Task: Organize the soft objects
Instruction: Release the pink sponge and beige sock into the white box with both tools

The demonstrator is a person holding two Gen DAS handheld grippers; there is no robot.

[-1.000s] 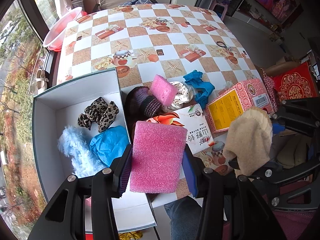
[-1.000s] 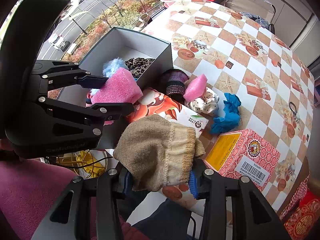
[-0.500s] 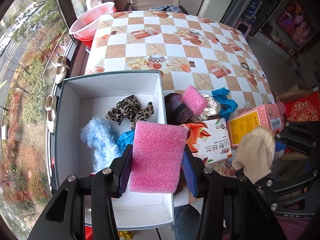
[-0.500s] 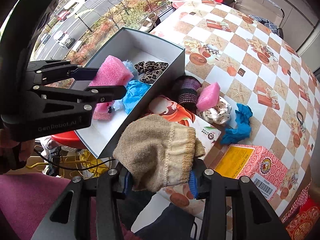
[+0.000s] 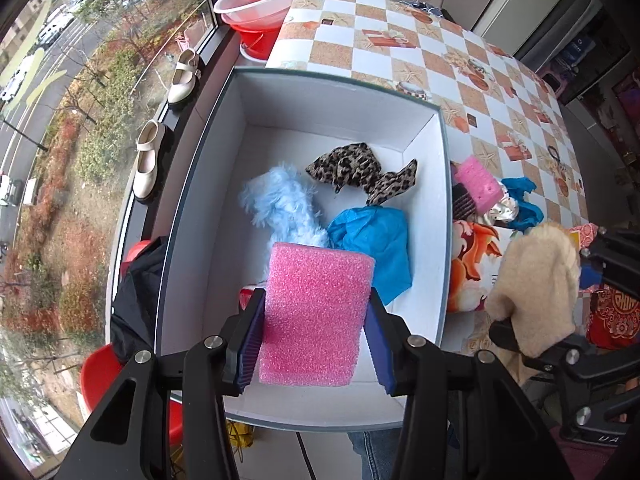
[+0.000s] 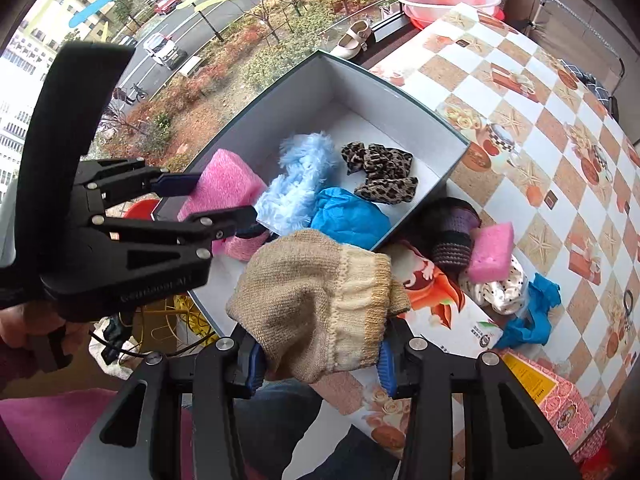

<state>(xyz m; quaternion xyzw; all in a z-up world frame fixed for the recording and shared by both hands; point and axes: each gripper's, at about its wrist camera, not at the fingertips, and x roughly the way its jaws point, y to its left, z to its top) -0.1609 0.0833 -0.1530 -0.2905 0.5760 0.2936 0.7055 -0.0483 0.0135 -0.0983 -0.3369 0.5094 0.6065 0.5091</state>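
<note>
- Left wrist view: the left hand-held gripper is clamping a pink foam block between its blue pads, jaws partly apart around it, and is pointing down over the white box.
- Beyond its fingertips, inside the box, a blue fluffy piece, a leopard-print cloth and a blue crumpled cloth are lying close together.
- To its right, past the box wall, a small pink sponge is resting on the checkered tabletop.
- Right wrist view: the right hand-held gripper is gripping a beige knitted hat, jaws narrowly apart on it, just over the box's near corner.
- To its left, the left hand-held gripper is holding the foam block above the box; to its right, the small pink sponge is sitting on a dark knitted item.
</note>
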